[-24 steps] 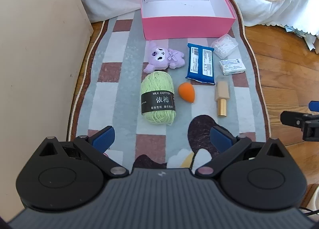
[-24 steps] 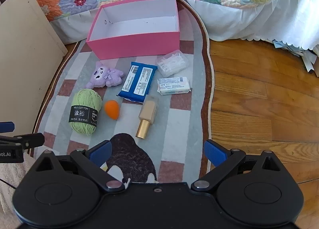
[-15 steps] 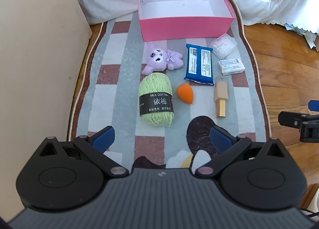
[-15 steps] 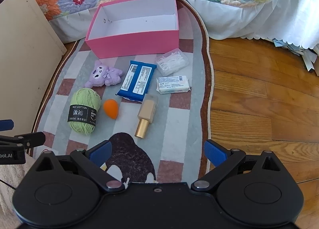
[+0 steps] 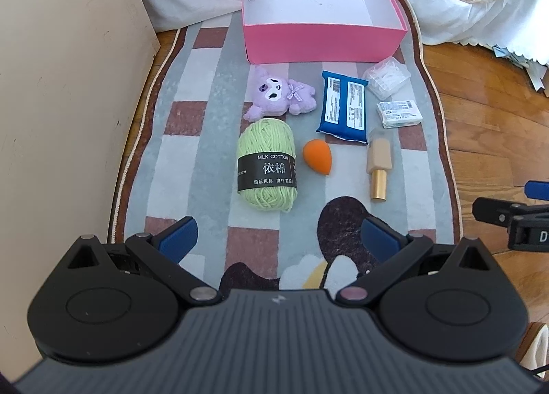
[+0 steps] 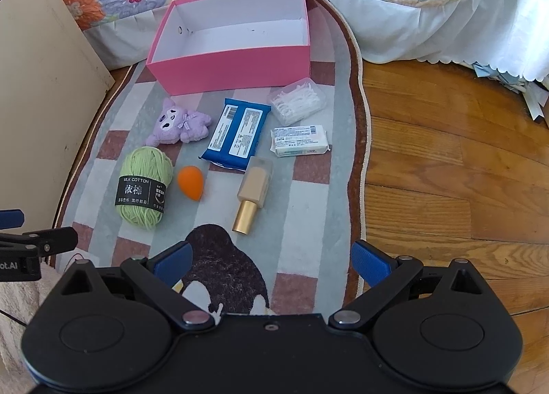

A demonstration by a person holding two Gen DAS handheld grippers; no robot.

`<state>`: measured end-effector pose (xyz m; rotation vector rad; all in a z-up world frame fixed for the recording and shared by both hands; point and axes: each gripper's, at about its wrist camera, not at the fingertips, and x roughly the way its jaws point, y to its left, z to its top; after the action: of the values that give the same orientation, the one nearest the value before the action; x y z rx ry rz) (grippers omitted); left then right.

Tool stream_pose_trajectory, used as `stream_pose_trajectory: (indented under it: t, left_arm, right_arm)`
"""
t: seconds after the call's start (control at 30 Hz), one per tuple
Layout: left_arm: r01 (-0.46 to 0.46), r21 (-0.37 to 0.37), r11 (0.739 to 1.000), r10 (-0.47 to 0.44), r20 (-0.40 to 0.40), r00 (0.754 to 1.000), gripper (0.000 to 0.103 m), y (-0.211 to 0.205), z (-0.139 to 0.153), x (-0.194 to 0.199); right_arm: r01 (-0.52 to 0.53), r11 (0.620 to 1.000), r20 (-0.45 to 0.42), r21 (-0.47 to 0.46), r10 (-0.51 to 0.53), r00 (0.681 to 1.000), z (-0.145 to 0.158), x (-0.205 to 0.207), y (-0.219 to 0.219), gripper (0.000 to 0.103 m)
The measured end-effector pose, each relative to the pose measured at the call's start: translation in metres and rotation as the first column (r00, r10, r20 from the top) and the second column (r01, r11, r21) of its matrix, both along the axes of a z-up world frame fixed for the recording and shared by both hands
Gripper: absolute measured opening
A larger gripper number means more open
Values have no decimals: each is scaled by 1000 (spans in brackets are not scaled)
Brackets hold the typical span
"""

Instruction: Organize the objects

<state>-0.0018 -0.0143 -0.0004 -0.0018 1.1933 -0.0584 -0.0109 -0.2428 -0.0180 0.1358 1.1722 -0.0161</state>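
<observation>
An empty pink box (image 5: 322, 38) (image 6: 236, 64) stands at the far end of a rug (image 5: 206, 140). In front of it lie a purple plush (image 5: 279, 93) (image 6: 180, 123), a green yarn ball (image 5: 267, 165) (image 6: 143, 186), an orange sponge (image 5: 317, 156) (image 6: 190, 183), a blue wipes pack (image 5: 344, 105) (image 6: 238, 131), a beige and gold bottle (image 5: 378, 164) (image 6: 253, 193), a clear floss box (image 5: 387, 76) (image 6: 297, 100) and a white packet (image 5: 398, 113) (image 6: 300, 140). My left gripper (image 5: 278, 236) is open and empty, short of the yarn. My right gripper (image 6: 271, 258) is open and empty, short of the bottle.
A beige panel (image 5: 68, 102) stands along the rug's left edge. A quilted bed with a white skirt (image 6: 429, 23) runs behind the box. Wooden floor (image 6: 446, 171) lies to the right. The right gripper shows at the left view's right edge (image 5: 511, 219).
Both grippers have moved slightly forward toward the objects. Both stay open and empty. Nothing on the rug has moved.
</observation>
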Motion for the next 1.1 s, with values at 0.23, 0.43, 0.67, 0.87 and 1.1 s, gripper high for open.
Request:
stream_pose_trajectory:
  t: [0.23,0.43,0.67,0.87,1.1]
  left_arm:
    - [-34,-12,999,34,1,999,103,5,0,4]
    - [-45,32,998,45,11,999,103,11,-1,7]
    - [-68,18,998,68,3,998,103,21,-3,7]
    - [-36,30,999,36,24,999,103,17,1,5]
    - [-85,-41,996,85,16,996,103,28,3,7]
  right_arm:
    - [-2,1000,-5,-6,2,1000,-3,2,1,101]
    - [0,1000,-9,-2,0,1000,-4,3,1,101]
    - [2,1000,-17,3,-2,1000,-7,3,1,101]
    - [4,1000,-18,2,-4,1000,-7,3,1,101]
    - [2,1000,-25,0,-2,1000,-5,4,-2,101]
